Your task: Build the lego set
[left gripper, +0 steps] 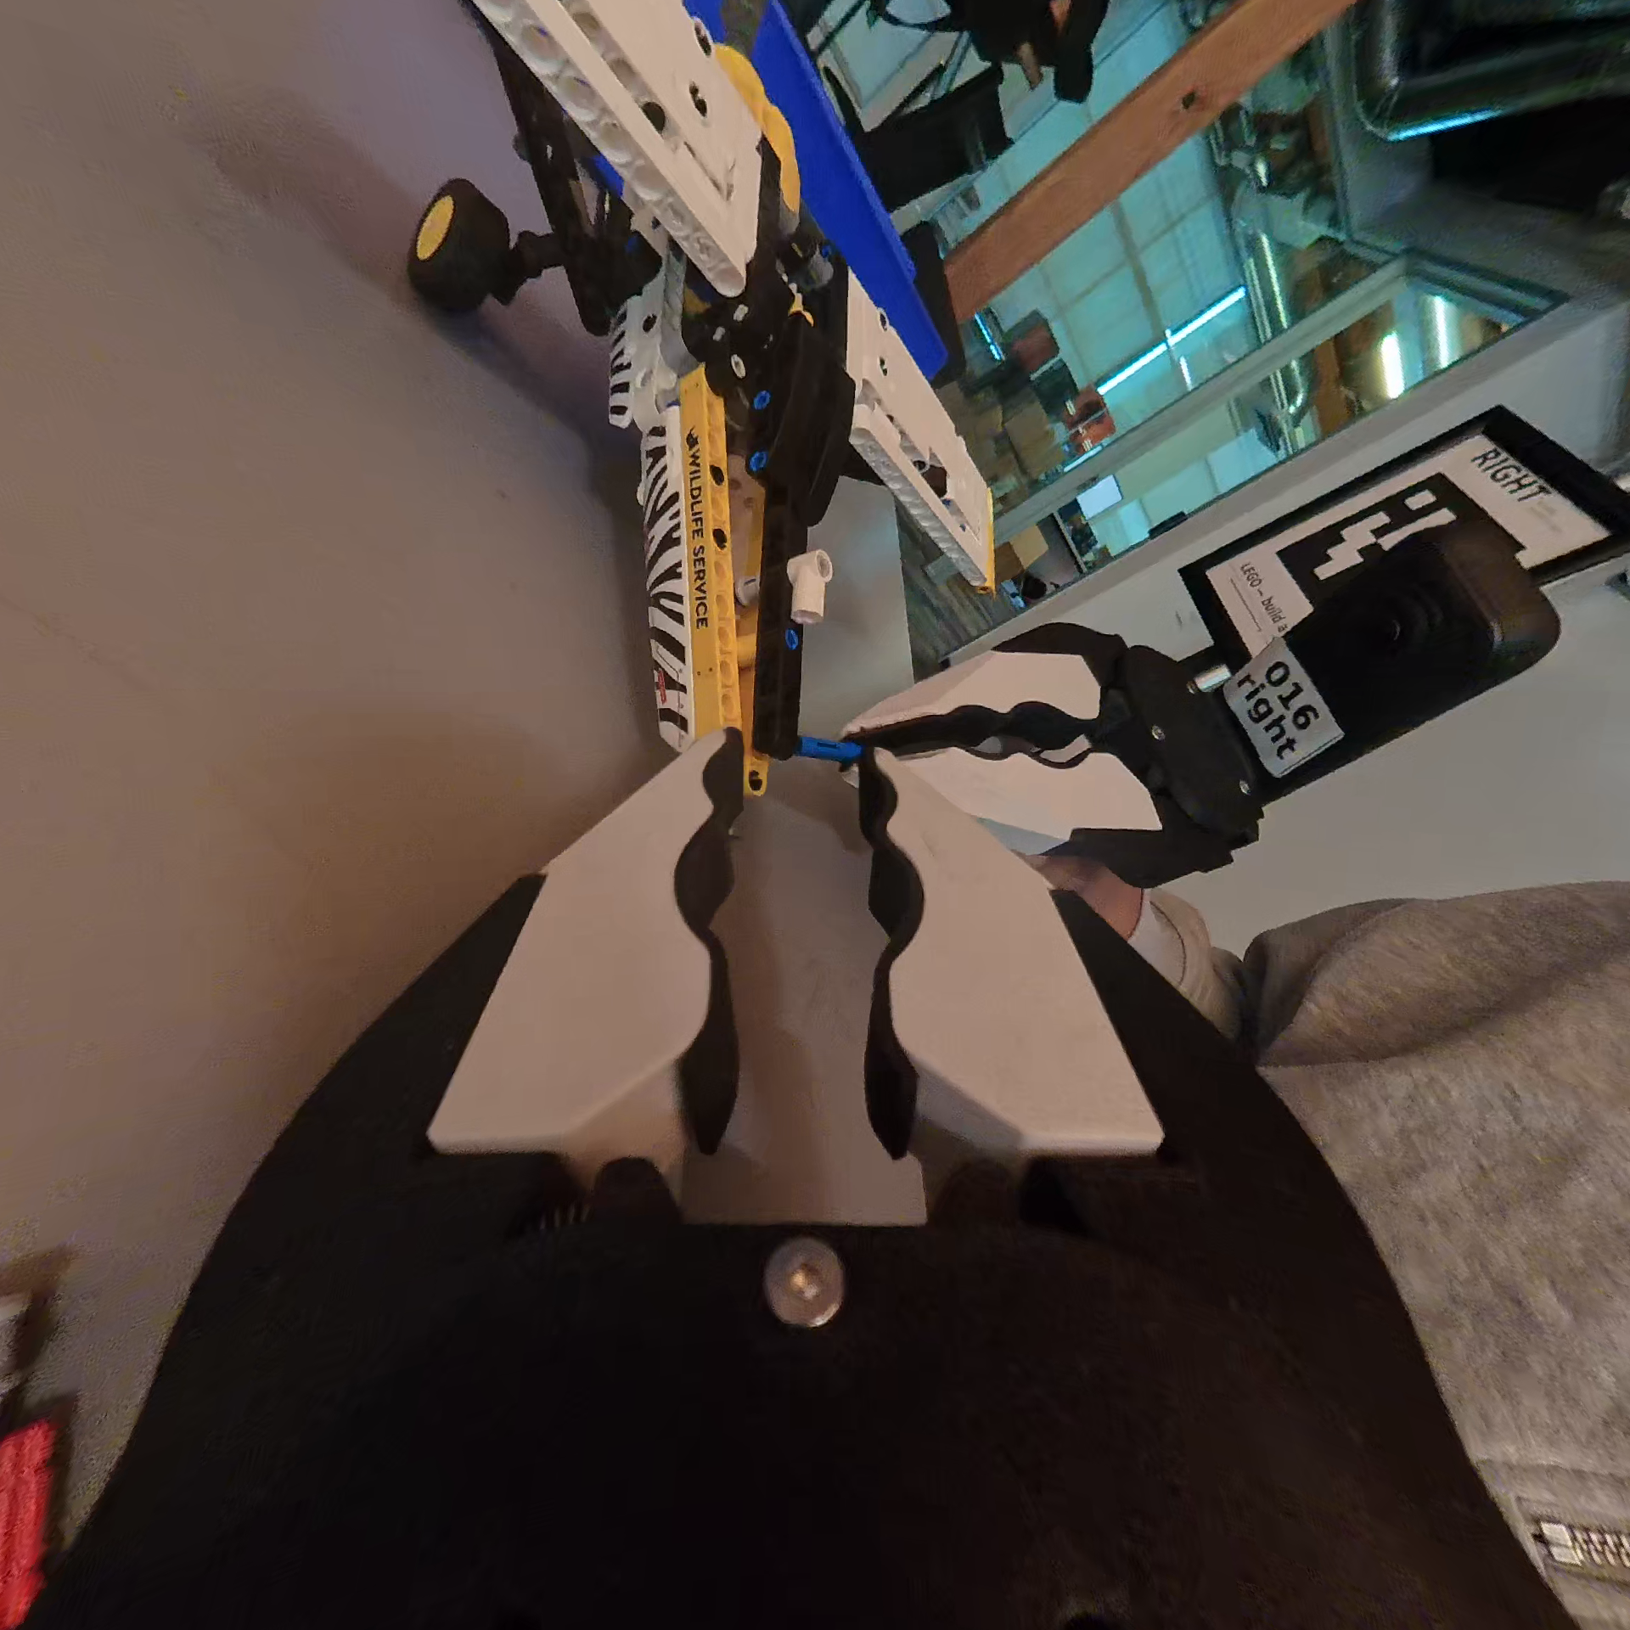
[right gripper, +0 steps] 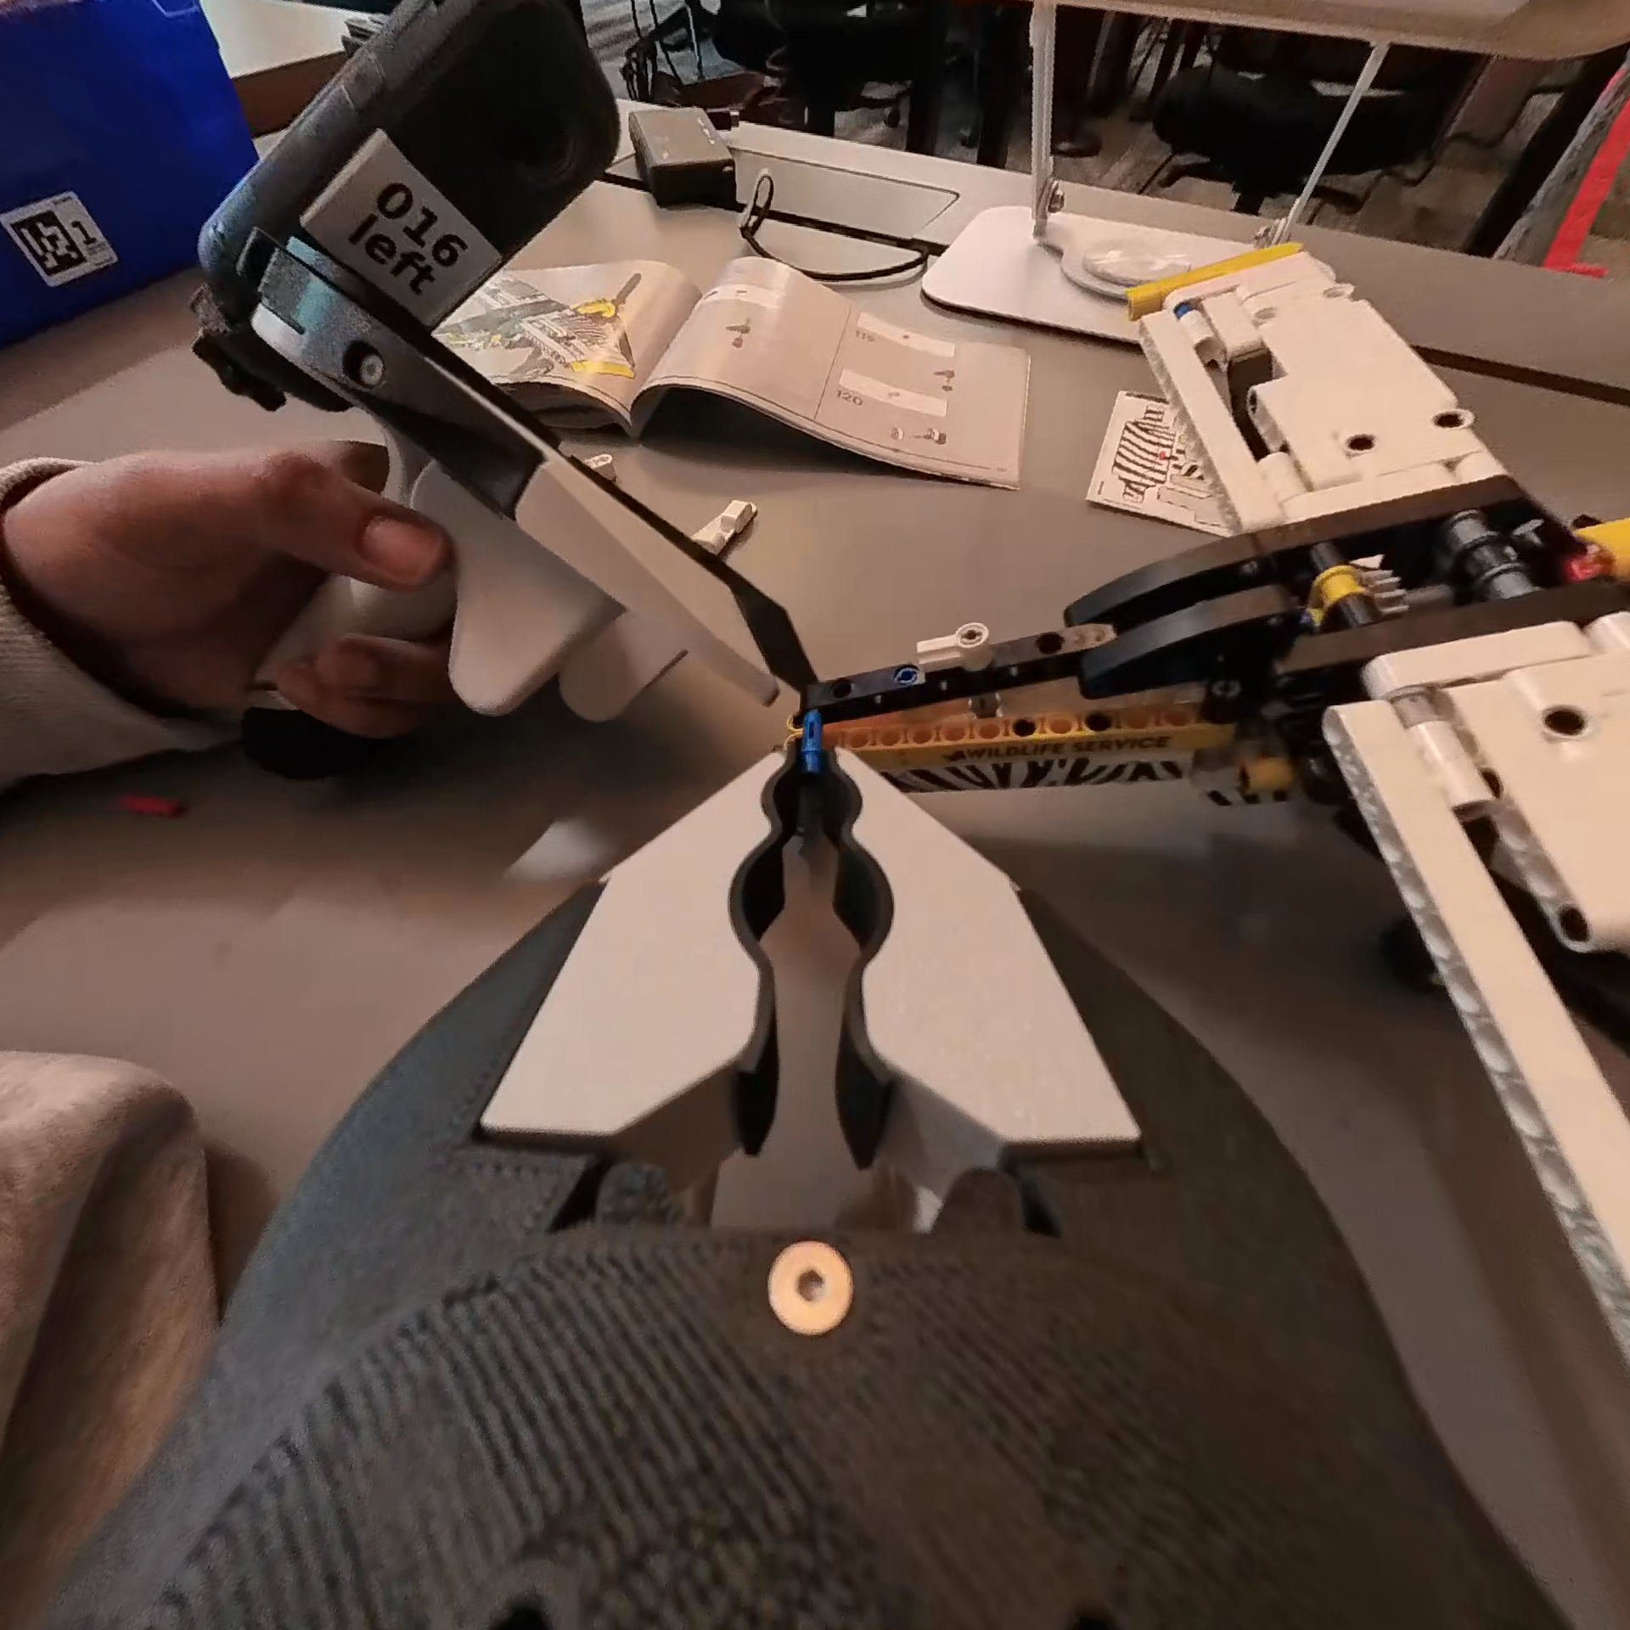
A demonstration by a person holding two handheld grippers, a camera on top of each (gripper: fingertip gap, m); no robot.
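Left wrist view: the left gripper (left gripper: 798, 776) stands released, one finger braced against the lego model's (left gripper: 719, 564) near tail end. Right wrist view: the right gripper (right gripper: 810, 798) grasps a blue pin (right gripper: 811, 750) at the black beam (right gripper: 953, 684); pin-seating seems in hand, so a straight push into the end hole comes next.

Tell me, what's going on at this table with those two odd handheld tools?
A person is building a Lego model with two handheld grippers. The right gripper pinches a small blue pin in its jaws and holds it at the tip of the model's black beam. The left gripper, jaws apart, steadies that same end. An instruction booklet lies open behind.
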